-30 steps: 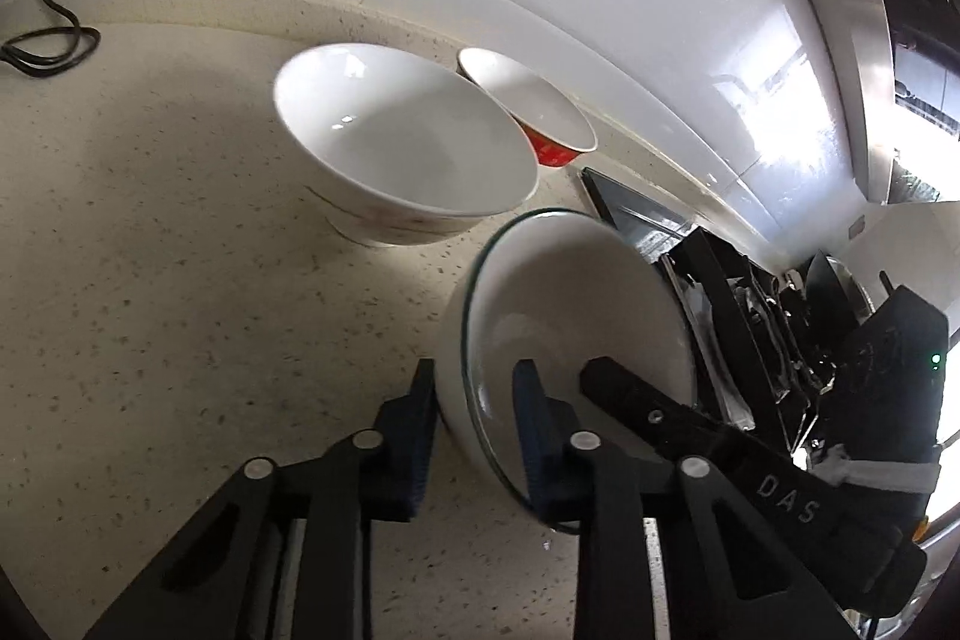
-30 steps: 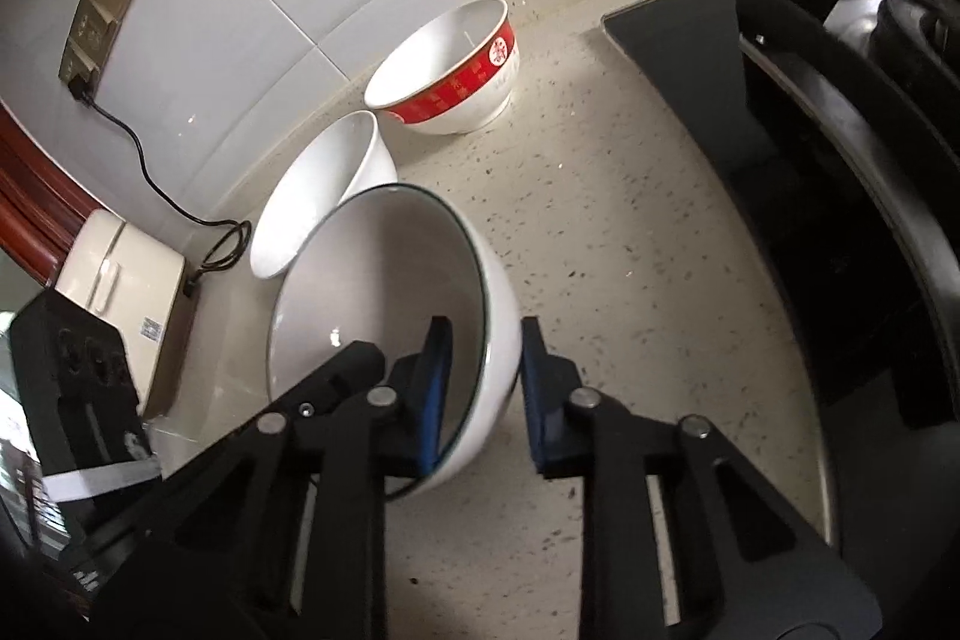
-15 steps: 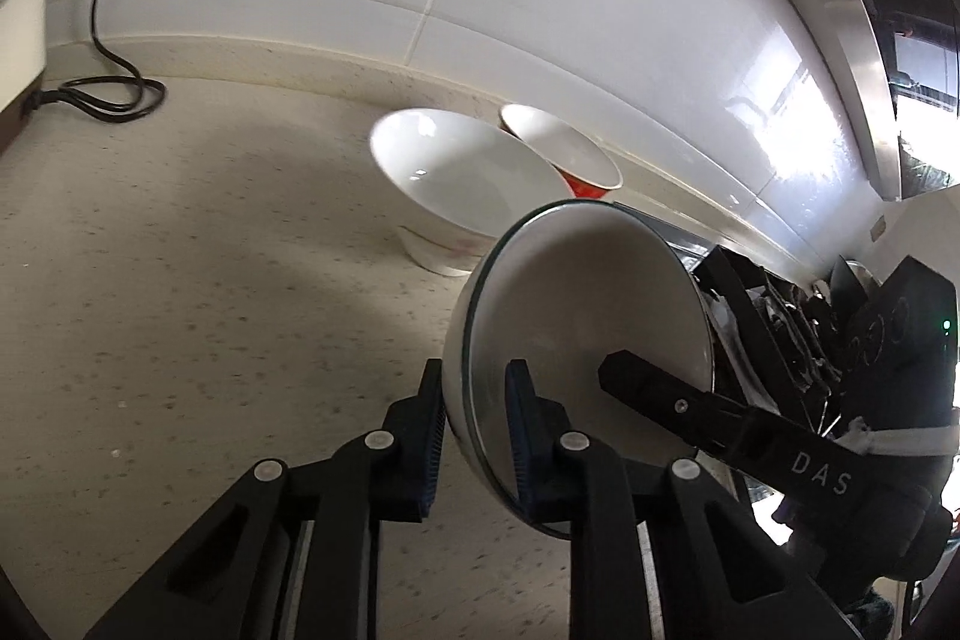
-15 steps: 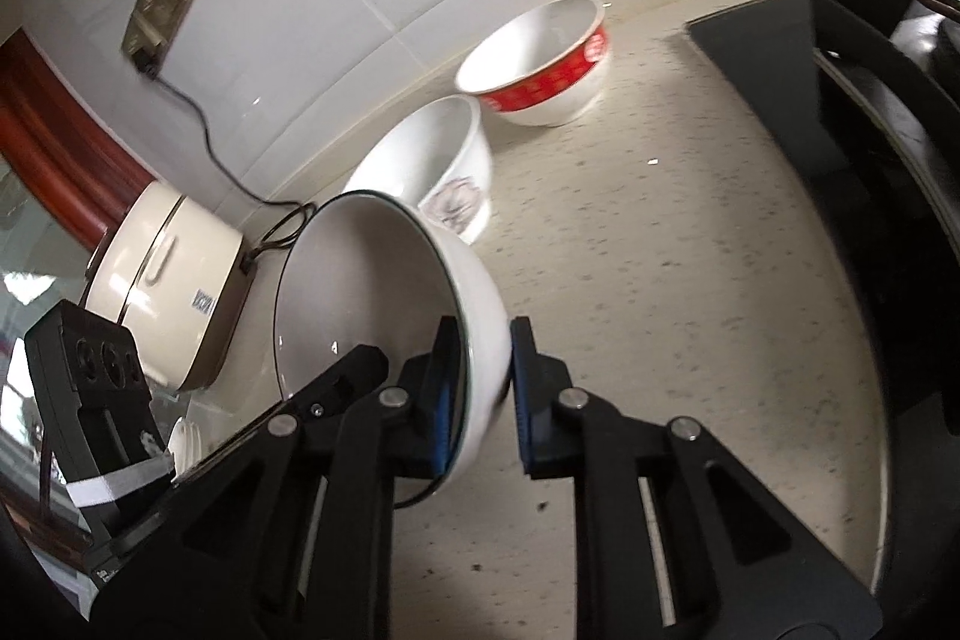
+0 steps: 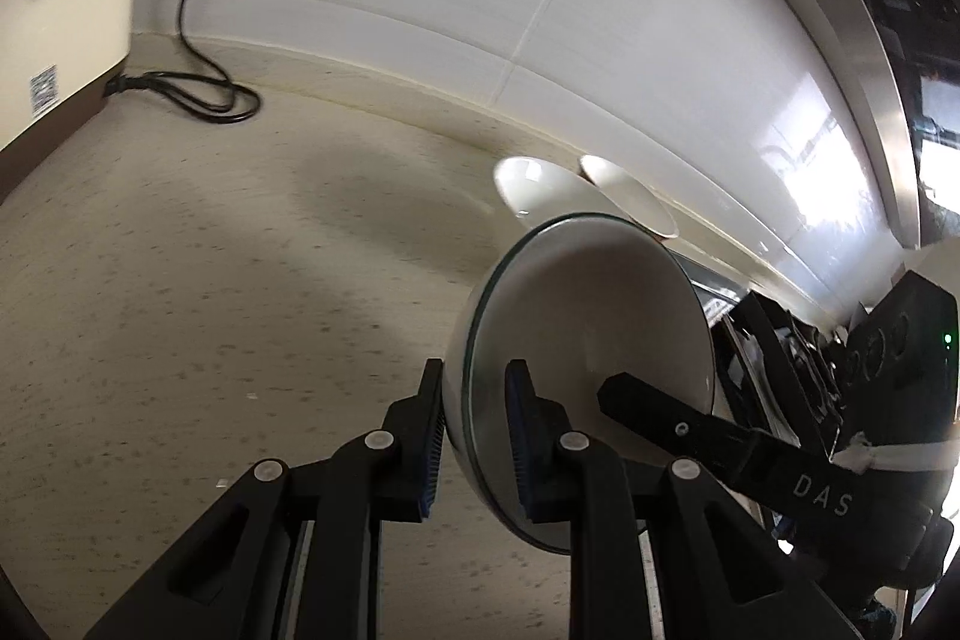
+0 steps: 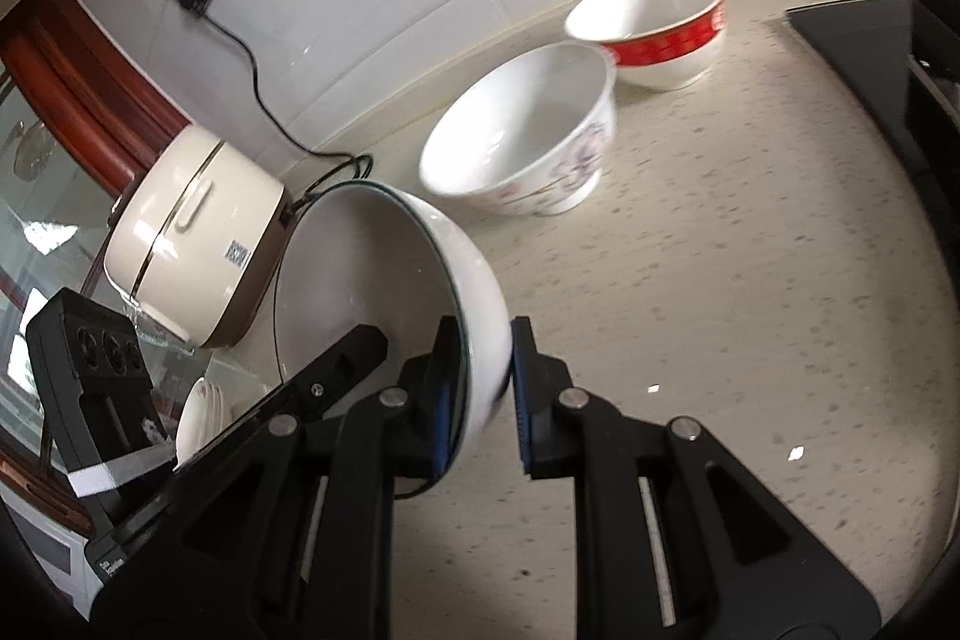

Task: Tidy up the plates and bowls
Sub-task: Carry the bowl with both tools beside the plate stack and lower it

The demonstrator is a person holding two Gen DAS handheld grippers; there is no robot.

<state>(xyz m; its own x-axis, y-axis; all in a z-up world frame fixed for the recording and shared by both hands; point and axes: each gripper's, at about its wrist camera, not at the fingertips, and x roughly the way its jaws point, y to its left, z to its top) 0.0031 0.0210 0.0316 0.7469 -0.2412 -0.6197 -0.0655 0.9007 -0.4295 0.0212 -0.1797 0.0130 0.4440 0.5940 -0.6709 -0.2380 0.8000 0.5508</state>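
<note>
A white bowl with a thin green rim (image 5: pixel 588 316) is held tipped on its side above the counter, also seen in the right wrist view (image 6: pixel 360 280). My left gripper (image 5: pixel 474 436) is shut on its rim at one side. My right gripper (image 6: pixel 480 388) is shut on the rim at the opposite side. A white bowl with a floral pattern (image 6: pixel 528 142) and a red-banded bowl (image 6: pixel 654 22) stand on the counter by the wall; both show small behind the held bowl in the left wrist view (image 5: pixel 540 184).
A cream rice cooker (image 6: pixel 192 232) with a black cord (image 5: pixel 198 88) stands at the left by the wall. A black stove (image 6: pixel 882 58) lies at the right. Stacked white dishes (image 6: pixel 198 418) sit low at the left, beyond the held bowl.
Both grippers have lifted the green-rimmed bowl and carried it left, away from the two standing bowls and towards the rice cooker. Both stay shut on it.
</note>
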